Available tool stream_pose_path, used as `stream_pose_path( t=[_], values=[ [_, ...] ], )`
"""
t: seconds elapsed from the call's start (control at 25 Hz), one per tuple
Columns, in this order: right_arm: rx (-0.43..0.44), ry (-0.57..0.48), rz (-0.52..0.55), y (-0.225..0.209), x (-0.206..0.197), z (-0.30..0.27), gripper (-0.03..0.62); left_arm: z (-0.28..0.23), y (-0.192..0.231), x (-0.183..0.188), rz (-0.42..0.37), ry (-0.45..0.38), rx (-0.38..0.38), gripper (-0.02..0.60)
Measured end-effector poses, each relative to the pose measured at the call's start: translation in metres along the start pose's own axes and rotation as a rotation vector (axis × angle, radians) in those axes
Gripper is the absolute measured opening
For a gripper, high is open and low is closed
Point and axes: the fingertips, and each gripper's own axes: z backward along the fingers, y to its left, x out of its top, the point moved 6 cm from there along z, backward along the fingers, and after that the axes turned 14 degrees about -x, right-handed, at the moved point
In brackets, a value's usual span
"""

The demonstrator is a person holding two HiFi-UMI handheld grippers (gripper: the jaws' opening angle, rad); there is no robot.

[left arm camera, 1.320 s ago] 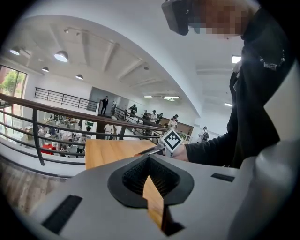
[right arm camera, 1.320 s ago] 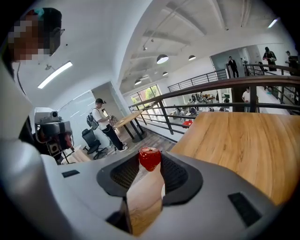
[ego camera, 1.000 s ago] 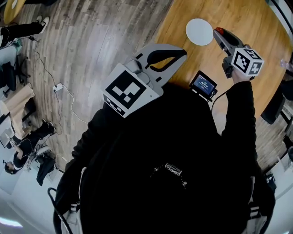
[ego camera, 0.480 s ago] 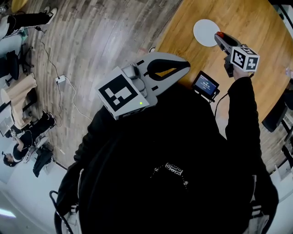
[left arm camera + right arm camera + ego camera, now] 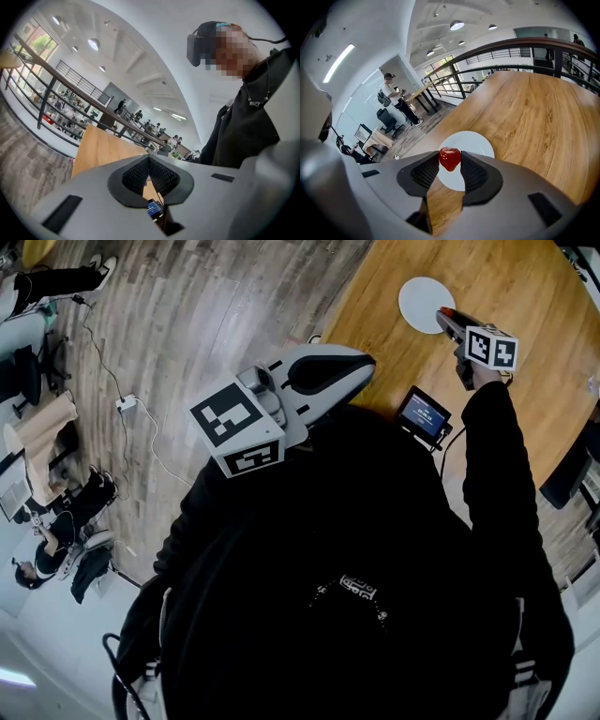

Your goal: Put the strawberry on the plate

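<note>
The left gripper (image 5: 370, 360) hung over the worktop's (image 5: 544, 324) left edge, its jaws shut together on nothing. A small screen (image 5: 424, 414) sat at the near edge, off the path. The right gripper (image 5: 442, 315) held the strawberry (image 5: 449, 158) by its sides at the jaw tips. It was just above the plate's (image 5: 476, 140) near rim, with nothing between, so the drop looked short and straight down.

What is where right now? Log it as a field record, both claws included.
surface: wooden table
plate: white, round, on the table
right claw: shut on the strawberry, over the plate's edge
strawberry: red, not yet released
left claw: shut, empty, away from the plate
screen: small, at the table's near edge
</note>
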Motion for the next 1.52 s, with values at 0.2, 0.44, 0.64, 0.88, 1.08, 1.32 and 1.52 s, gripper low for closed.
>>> stream_pose_path(
  t=[0.2,0.44,0.64,0.88,1.08,1.32,1.52],
  values=[
    [-0.028,0.042,-0.002,-0.007,-0.007,-0.014,0.153,0.009,0.004,-0.003,0.028,-0.009,0.026,0.005],
    [-0.058,0.074,0.011,-0.007,-0.005,-0.031,0.153,0.018,0.013,-0.011,0.066,-0.001,0.053,0.005],
    [-0.115,0.121,0.054,-0.008,-0.011,-0.045,0.155,0.018,0.015,-0.013,0.058,0.016,0.065,0.005],
    [-0.144,0.171,0.122,-0.002,-0.02,-0.06,0.155,0.025,0.023,-0.019,0.064,0.001,0.061,0.005],
    [-0.135,0.145,-0.015,-0.009,-0.021,-0.055,0.167,0.021,0.026,-0.02,0.046,0.012,0.074,0.005],
    [-0.126,0.088,-0.091,-0.009,-0.011,-0.045,0.204,0.025,0.026,-0.019,0.036,0.023,0.067,0.005],
    [-0.137,0.049,-0.118,-0.02,-0.01,-0.029,0.21,0.015,0.032,-0.01,0.001,0.027,0.043,0.005]
  ],
)
